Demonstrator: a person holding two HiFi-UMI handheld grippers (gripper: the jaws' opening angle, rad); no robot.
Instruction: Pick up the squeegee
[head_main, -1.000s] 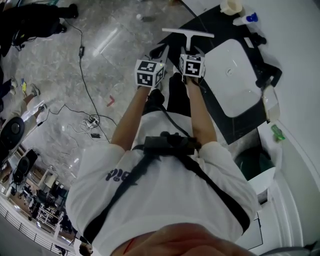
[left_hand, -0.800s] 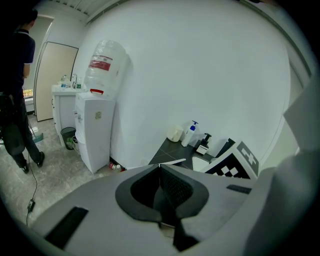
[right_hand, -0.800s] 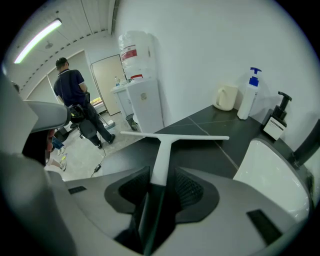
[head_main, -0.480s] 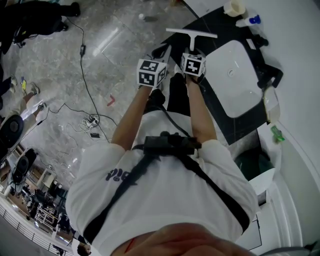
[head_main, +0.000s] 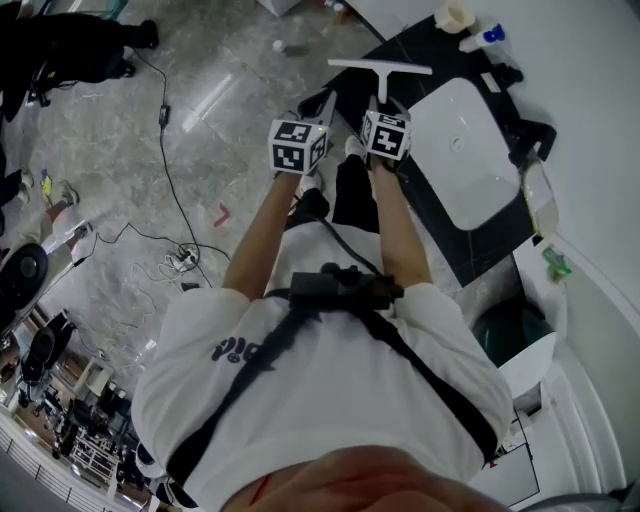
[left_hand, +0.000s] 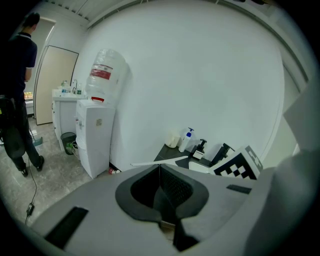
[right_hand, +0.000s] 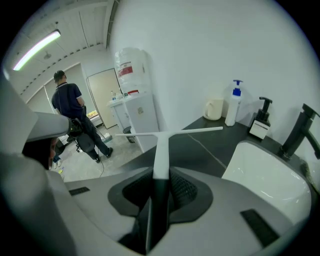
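The white squeegee (head_main: 380, 68) has a long thin blade and a straight handle. It sticks out ahead of my right gripper (head_main: 385, 104) over the near corner of the black counter (head_main: 405, 50). In the right gripper view the handle (right_hand: 161, 155) runs between the two pads. The jaws have just been closing and now press on it, so my right gripper (right_hand: 161, 186) is shut on the handle. My left gripper (head_main: 318, 104) hangs just left of it, over the floor. Its jaws meet with nothing between them (left_hand: 159, 170), and the squeegee's blade (left_hand: 160, 161) shows just beyond.
A white sink basin (head_main: 465, 150) with a black faucet (head_main: 535, 140) is set in the counter. A cup (head_main: 455, 15) and soap bottles (head_main: 490, 38) stand at its far end. A water dispenser (left_hand: 97, 135) stands by the wall. A person (right_hand: 70, 110) stands on the floor, where cables (head_main: 170, 150) lie.
Both grippers have come up a little, the right one with the squeegee's handle between its jaws. The squeegee stays in line with the right gripper.
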